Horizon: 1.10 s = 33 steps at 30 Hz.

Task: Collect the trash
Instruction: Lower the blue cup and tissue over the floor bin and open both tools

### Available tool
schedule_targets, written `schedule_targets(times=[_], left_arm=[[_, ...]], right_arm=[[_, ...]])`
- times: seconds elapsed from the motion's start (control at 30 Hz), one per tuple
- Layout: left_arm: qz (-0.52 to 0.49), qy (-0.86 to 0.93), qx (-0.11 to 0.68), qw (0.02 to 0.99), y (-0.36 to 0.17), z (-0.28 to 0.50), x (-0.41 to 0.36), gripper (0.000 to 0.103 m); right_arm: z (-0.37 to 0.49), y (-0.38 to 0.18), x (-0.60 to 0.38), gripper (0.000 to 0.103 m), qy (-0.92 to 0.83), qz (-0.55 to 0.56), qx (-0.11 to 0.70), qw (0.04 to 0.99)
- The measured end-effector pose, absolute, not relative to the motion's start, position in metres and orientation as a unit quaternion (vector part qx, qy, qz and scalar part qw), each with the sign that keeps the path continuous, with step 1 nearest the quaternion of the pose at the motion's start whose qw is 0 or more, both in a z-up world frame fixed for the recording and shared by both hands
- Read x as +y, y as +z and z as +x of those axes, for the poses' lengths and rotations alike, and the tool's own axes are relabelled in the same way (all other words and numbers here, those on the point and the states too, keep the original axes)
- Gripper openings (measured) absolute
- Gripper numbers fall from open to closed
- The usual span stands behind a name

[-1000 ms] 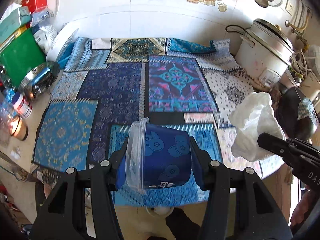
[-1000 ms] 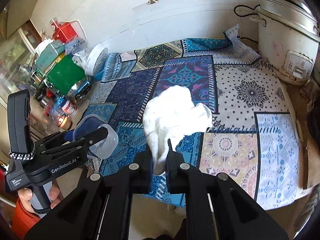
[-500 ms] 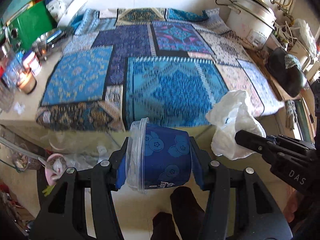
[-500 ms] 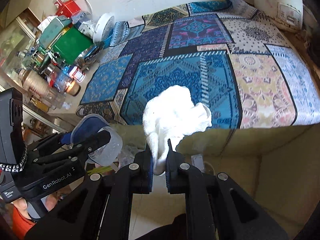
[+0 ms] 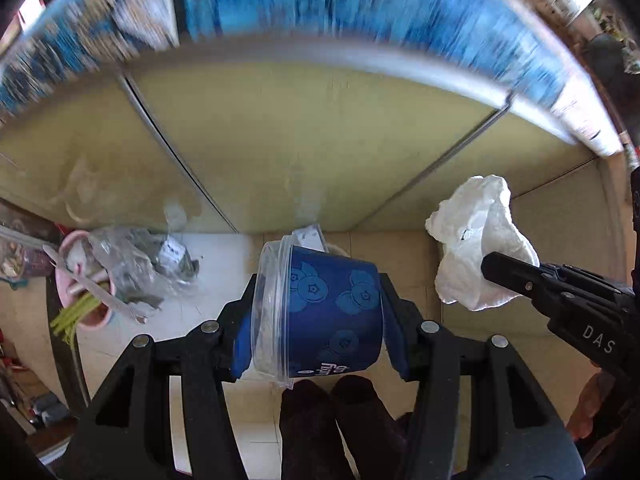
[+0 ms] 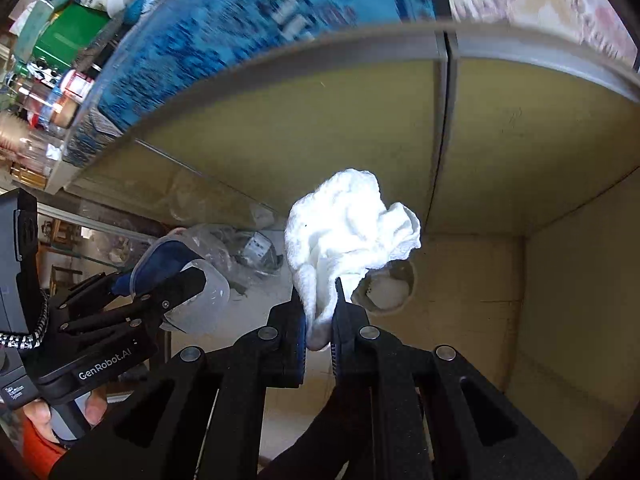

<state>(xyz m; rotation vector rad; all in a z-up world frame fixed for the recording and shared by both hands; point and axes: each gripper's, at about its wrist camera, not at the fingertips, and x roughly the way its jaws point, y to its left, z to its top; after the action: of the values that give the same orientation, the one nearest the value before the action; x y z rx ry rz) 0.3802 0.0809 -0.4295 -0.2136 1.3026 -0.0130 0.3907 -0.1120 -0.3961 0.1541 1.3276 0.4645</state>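
1. Backdrop: olive cabinet front (image 5: 304, 148) under a tabletop edge draped in blue patterned cloth (image 5: 360, 8), blurred, at 12 o'clock in both views. Pale tiled floor (image 5: 188, 320) below.
2. Left tongs (image 5: 320, 312): jaws about half open and clamped on a blue cup (image 5: 332, 312) with a blueberry print. Cup lies sideways, clear rim toward 9 o'clock, gripped across rim and base; likely so it cannot slip while carried.
3. Right tongs (image 6: 320, 320): jaws fully closed, pinching the lower tail of a white crumpled tissue (image 6: 352, 228). The bulk stands free above the tips toward 12 o'clock; a small pinch is enough for so light a thing.
4. Floor clutter: grey plastic bag (image 5: 136, 268) and pink bowl (image 5: 76, 280) with sticks, at 9 o'clock of the cup in the left view.
5. Round opening (image 6: 384, 288): low, just at 3 o'clock of the right tongs, partly hidden by the tissue, something white inside. Possibly the bin; I cannot tell.
6. Judgement: both pieces of trash are in the air, tilted floorward, seemingly for dropping.
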Motion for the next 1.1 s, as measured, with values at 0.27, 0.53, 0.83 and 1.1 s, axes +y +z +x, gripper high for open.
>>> schedule_targets(times=[0.27, 0.53, 0.83, 1.1], left_arm=[[-0.135, 0.005, 0.627, 0.767, -0.58, 0.396, 0.066, 0.053], [-0.174, 0.018, 0.646, 0.743, -0.732, 0.411, 0.066, 0.052], [-0.181, 0.017, 0.677, 0.714, -0.861, 0.416, 0.063, 0.052], [-0.182, 0.004, 0.686, 0.704, -0.885, 0.414, 0.053, 0.052]], right_arm=[[0.413, -0.535, -0.122, 0.009, 0.213, 0.056, 0.643, 0.733], [0.43, -0.675, -0.114, 0.009, 0.22, 0.056, 0.661, 0.716], [0.445, -0.787, -0.098, 0.009, 0.219, 0.066, 0.691, 0.686], [0.439, -0.829, -0.094, 0.013, 0.236, 0.051, 0.703, 0.669]])
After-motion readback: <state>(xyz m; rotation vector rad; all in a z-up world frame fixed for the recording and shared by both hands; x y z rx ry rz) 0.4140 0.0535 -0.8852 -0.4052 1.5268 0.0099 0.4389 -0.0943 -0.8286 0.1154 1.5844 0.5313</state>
